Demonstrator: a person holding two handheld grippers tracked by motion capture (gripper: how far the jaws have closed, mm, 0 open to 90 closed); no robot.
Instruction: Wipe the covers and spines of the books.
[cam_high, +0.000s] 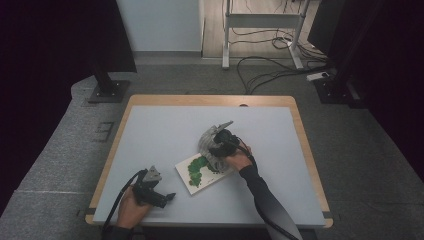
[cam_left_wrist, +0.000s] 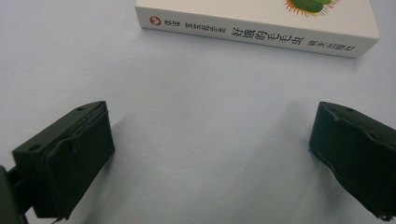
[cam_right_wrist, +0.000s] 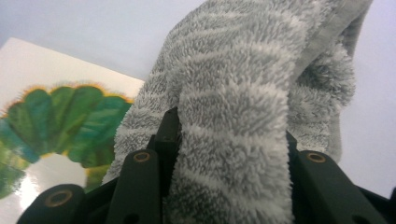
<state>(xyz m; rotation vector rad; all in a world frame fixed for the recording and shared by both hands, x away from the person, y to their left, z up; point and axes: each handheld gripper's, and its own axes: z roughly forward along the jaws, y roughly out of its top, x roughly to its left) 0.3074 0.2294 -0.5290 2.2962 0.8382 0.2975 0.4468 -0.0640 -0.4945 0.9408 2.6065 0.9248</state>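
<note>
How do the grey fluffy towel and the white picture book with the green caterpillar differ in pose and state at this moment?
The grey fluffy towel is bunched and clamped between the jaws of the right gripper; the white picture book with the green caterpillar lies flat and closed on the table, with no jaws around it. The towel is soft and crumpled; the book is rigid and rectangular. The towel overlaps the book's far corner. The left gripper stands open, short of the book's spine.

on the surface (cam_high: 150, 135) a book (cam_high: 192, 175) lies flat near the middle, a little toward the person's side. a towel (cam_high: 210, 142) sits over the book's far right corner, clamped in the right tool (cam_high: 220, 147). the left tool (cam_high: 167, 197) rests left of the book, near the front edge, just apart from it.
</note>
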